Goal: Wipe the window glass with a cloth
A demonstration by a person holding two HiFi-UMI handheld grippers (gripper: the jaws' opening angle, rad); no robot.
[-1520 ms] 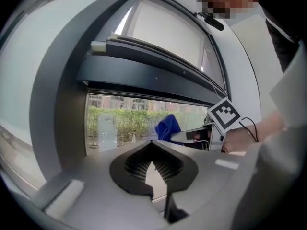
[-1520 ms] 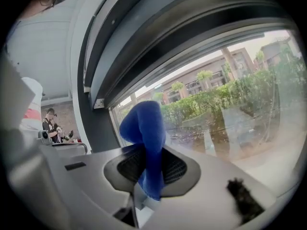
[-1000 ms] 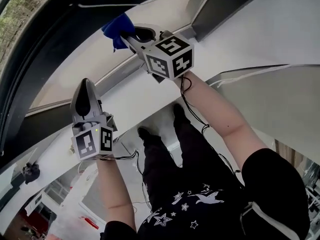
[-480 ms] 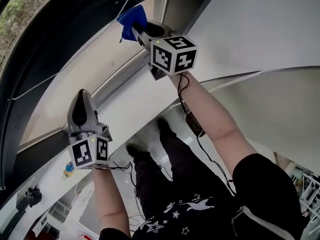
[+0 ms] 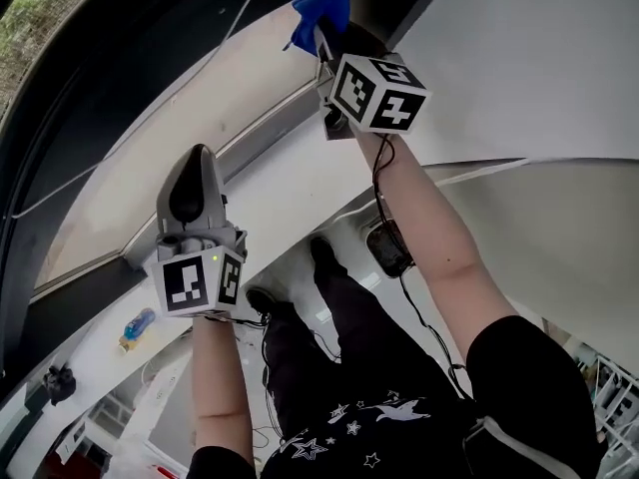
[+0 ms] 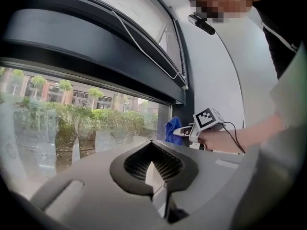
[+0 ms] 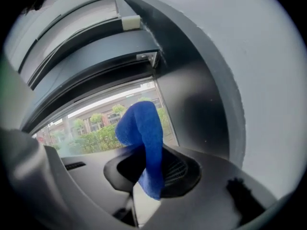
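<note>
A small blue and yellow bottle (image 5: pixel 138 327) lies on a pale surface far below; what it holds cannot be made out.

The right hand-held gripper (image 7: pixel 147 178) is clamped on a bright blue fabric cloth (image 7: pixel 143 135), which stands up in a fold from between the jaws and hangs over them. The cloth (image 5: pixel 319 10) is at the right end of the window glass (image 7: pixel 91 123), just beside the dark upright window frame (image 7: pixel 201 114); whether it touches the pane cannot be told. A white wall (image 5: pixel 519 58) runs on from the frame, so there is little room to the right. The glass stretches open to the left.

The left hand-held gripper (image 6: pixel 152 166) has its jaws together with nothing between them. It hangs well apart from the cloth, lower along the window, near the grey sill edge (image 5: pixel 250 133).

Compared with half a second ago, the cloth shows higher and further right in the head view, closer to the dark frame, and the left hand-held gripper has also shifted right.
</note>
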